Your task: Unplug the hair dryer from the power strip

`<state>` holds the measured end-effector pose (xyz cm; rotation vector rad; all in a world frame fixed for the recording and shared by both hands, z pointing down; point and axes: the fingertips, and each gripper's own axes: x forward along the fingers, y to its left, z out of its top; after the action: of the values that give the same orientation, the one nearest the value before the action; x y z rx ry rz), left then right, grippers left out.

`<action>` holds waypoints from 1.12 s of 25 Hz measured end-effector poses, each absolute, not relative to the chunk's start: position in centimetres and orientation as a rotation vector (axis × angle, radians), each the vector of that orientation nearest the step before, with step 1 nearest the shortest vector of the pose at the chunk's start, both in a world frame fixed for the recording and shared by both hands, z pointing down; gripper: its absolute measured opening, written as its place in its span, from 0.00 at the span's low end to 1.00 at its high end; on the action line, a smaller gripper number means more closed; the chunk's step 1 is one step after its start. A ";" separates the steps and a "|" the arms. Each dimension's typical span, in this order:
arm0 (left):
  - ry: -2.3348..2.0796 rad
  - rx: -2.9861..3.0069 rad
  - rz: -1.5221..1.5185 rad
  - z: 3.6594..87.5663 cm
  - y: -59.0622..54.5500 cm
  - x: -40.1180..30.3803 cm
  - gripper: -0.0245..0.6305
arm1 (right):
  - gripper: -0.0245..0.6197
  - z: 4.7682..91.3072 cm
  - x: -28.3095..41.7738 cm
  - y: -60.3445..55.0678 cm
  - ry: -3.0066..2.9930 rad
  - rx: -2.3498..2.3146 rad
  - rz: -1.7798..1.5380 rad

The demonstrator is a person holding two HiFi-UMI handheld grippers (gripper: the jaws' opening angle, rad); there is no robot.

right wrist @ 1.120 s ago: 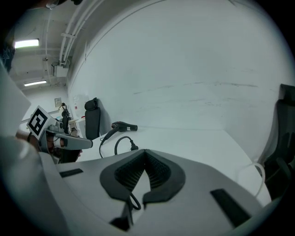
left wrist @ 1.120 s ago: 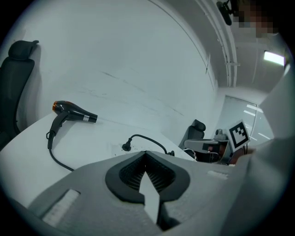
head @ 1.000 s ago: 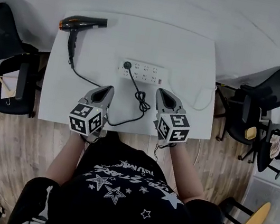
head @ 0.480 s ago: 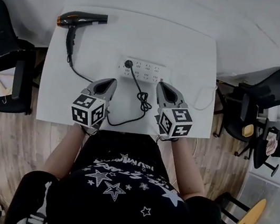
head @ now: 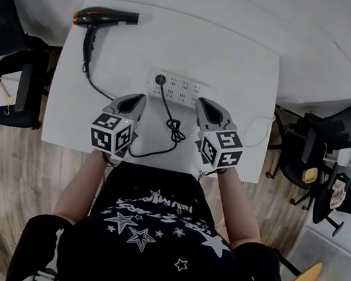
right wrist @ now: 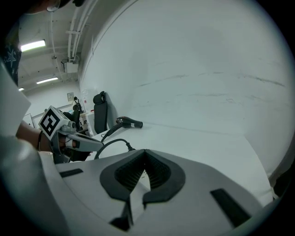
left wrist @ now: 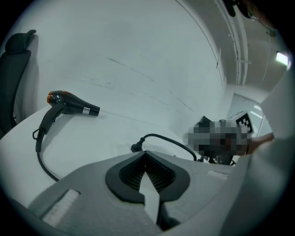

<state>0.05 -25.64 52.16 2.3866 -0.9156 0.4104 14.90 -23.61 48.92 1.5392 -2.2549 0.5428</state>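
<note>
A white bench (head: 242, 67) filled the space ahead of a seated person in a black star-printed shirt (head: 152, 233), with black office chairs (head: 11, 80) standing off either side. The person held the left tool (head: 140, 98) and the right tool (head: 202, 102) side by side over the bench's near half, well apart from each other and both pointing away from the body. Each tool's own view showed its jaws closed tip to tip, with nothing between them.

The black hair dryer (head: 106, 20) lay on its side at the bench's far corner, well ahead of the left tool and off to its left, its nozzle pointing right. The white power strip (head: 179, 90) lay just beyond the two tools' tips, spanning the gap between them.

The dryer's black cord (head: 165, 104) ran from the handle toward the left tool, passed under it, looped near the bench's near edge and bunched into a knot between the tools. Its plug (head: 160, 81) sat in the strip's left end, just ahead of the left tool and touched by neither.
</note>
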 end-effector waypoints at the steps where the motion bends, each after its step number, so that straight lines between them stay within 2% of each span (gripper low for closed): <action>1: -0.929 2.376 0.416 52.3 -25.9 0.2 0.05 | 0.05 49.0 14.9 -23.9 -2.269 1.514 0.543; 28: -0.992 2.218 0.556 57.3 -28.8 2.7 0.05 | 0.05 53.9 13.4 -26.5 -2.380 1.107 0.629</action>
<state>2.66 -28.82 57.33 2.2176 -0.9924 0.5555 13.37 -26.50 53.95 1.1070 -2.3803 0.6293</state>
